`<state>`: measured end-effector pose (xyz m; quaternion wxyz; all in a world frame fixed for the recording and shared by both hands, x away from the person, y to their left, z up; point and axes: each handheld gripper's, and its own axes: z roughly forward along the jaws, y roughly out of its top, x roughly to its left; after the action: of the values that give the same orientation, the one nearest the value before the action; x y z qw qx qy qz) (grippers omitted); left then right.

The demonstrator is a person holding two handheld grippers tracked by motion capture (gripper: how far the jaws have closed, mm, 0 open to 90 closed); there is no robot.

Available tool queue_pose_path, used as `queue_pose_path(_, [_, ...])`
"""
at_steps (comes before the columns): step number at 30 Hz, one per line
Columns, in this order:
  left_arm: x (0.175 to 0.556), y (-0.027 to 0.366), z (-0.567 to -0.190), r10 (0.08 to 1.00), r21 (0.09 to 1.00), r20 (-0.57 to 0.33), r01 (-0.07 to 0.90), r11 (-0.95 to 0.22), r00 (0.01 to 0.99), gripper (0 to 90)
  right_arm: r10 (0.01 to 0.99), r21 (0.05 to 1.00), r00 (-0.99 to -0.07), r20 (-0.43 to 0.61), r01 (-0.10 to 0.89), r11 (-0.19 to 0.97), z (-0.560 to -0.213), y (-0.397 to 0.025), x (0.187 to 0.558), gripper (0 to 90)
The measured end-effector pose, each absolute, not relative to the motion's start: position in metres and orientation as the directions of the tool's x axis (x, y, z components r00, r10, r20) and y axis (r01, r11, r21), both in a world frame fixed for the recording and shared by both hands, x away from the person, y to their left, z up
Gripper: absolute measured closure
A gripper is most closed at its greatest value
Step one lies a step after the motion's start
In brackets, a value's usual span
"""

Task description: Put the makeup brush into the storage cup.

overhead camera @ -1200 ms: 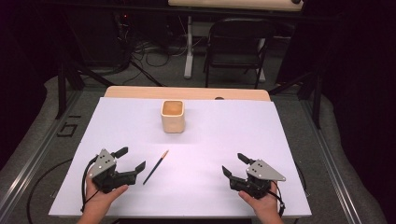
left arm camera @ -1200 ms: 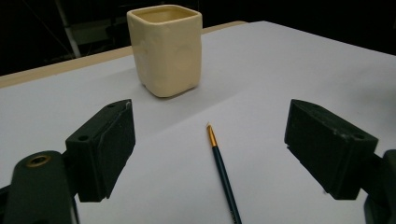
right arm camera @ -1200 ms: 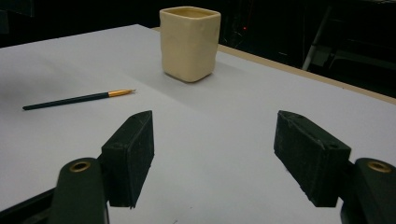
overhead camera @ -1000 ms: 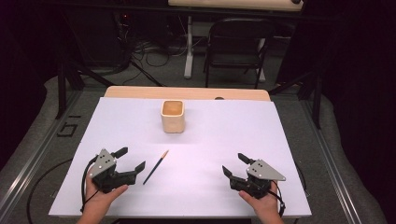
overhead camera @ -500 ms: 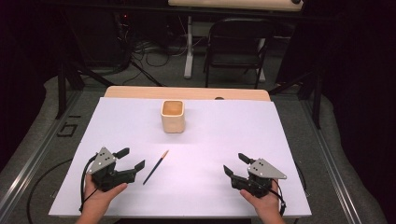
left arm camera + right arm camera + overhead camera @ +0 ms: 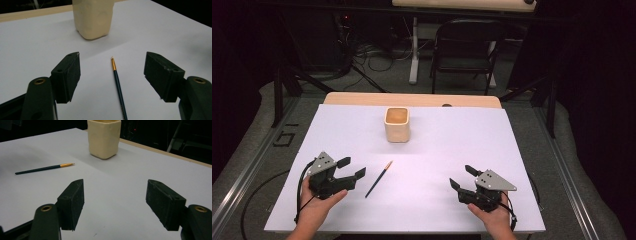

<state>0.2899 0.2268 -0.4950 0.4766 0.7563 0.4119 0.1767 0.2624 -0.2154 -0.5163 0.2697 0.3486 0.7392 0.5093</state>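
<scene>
The left gripper rests low over the near-left part of the tabletop, released, its jaws spread wide with nothing between the pads. In the left gripper view the paintbrush lies on the white surface in the gap ahead of those jaws, about centred between them, its gold ferrule and pale tip pointing away toward the cup. From the high view the paintbrush sits just beside the left gripper, on its right, apart from it and angled with the tip toward the far side.

The right gripper is held over the near-right part of the tabletop, likewise released and wide open, touching nothing; it is well apart from the paintbrush, which shows at the far left of the right gripper view.

The cream cup stands upright near the middle of the far half of the tabletop, well beyond the brush.

This looks like the approach before a pick-up, with nothing grasped yet. The likely next move is for the left gripper to ease forward and down until the pads straddle the thin handle, then close squarely so the brush does not roll or skid aside.
</scene>
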Motion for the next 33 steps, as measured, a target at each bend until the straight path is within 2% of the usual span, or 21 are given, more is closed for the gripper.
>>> queue_pose_path(11, [0.297,0.228,-0.492,0.809,0.843,-0.114,0.486,-0.229,0.577,31.0,0.791,0.933,-0.612,-0.016,0.276,0.232,-0.518,-0.216,0.265,31.3])
queue_pose_path(33, [0.309,0.233,-0.478,0.822,0.769,-0.112,0.572,-0.284,0.558,32.0,0.792,0.932,-0.611,-0.023,0.274,0.238,-0.519,-0.215,0.265,32.4])
